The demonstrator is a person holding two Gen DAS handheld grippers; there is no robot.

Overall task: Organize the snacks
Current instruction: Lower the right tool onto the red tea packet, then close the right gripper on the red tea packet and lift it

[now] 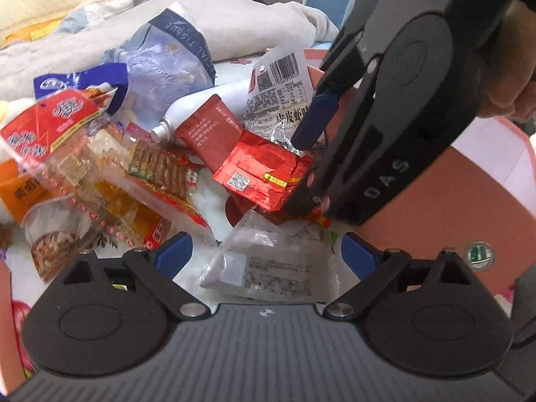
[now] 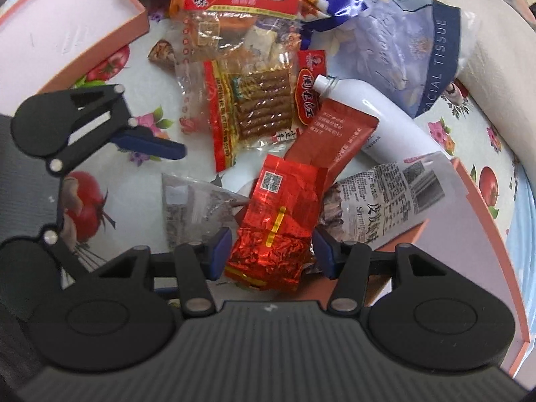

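Left wrist view: the left tool (image 1: pixel 264 251) hangs open over a clear packet (image 1: pixel 268 268), gripping nothing. The right tool (image 1: pixel 306 174) reaches into the snack pile at the red foil packet (image 1: pixel 264 174); its lower finger is hidden.

Right wrist view: the red foil packet (image 2: pixel 278 221) sits between the right tool's (image 2: pixel 271 251) fingers, near the pink box (image 2: pixel 475 234). Whether the pads actually pinch it, I cannot tell. The step looks like picking it out; next, a firm squeeze and lift toward the box.

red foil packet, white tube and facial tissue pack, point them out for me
red foil packet (image 2: pixel 278 221): right wrist view, on its crinkled middle.
white tube (image 2: pixel 385 114): right wrist view, on its bare white body.
facial tissue pack (image 2: pixel 402 50): right wrist view, on its pale blue front.
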